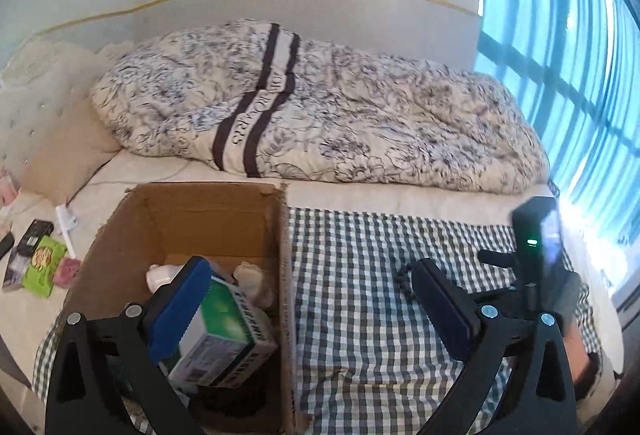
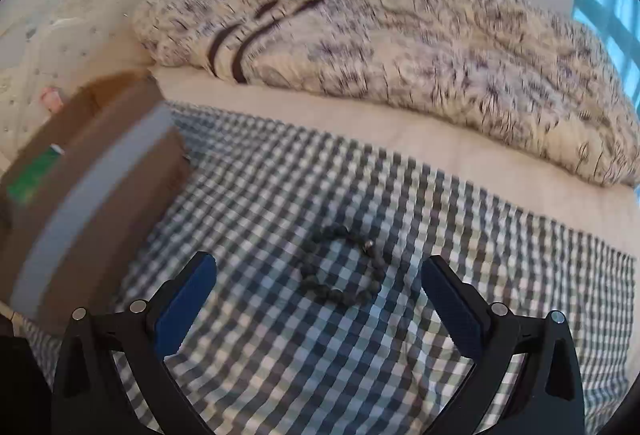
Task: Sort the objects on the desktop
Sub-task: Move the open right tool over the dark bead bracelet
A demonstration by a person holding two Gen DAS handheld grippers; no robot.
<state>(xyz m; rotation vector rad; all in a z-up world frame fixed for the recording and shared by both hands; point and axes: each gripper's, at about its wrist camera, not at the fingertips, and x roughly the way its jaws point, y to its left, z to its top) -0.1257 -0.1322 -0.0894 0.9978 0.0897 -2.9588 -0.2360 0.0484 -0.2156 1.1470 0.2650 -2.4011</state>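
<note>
So the bead bracelet [image 2: 340, 267] is lying flat on the checkered cloth [image 2: 280, 355], roughly in the middle of it, dark round beads with one small metal-looking bead on the far side. The right gripper [image 2: 320, 299] hangs right over it with its jaws spread wide, nothing between them, one finger on either side of the bracelet but not touching it. That view is pretty motion-blurred, so finer detail on the beads is a no-go.

Over at the left edge of the cloth sits a cardboard box [image 1: 284, 275], open on top. Inside there's a green and white carton [image 1: 228, 331] lying tilted, plus some whitish stuff [image 1: 160, 275] behind it that I can't make out. The left gripper [image 1: 316, 309] is wide open too and empty, straddling the box's right wall: its left finger sits over the carton inside the box, its right finger over the cloth outside.

From the left camera you can see the right tool [image 1: 536, 255] near the right edge of the cloth, black body with a small green light.

The cloth is spread on a bed. A flower-print quilt [image 1: 320, 107] is bunched up along the far side, and a few small packets [image 1: 40, 267] lie on the sheet past the box's left side.
</note>
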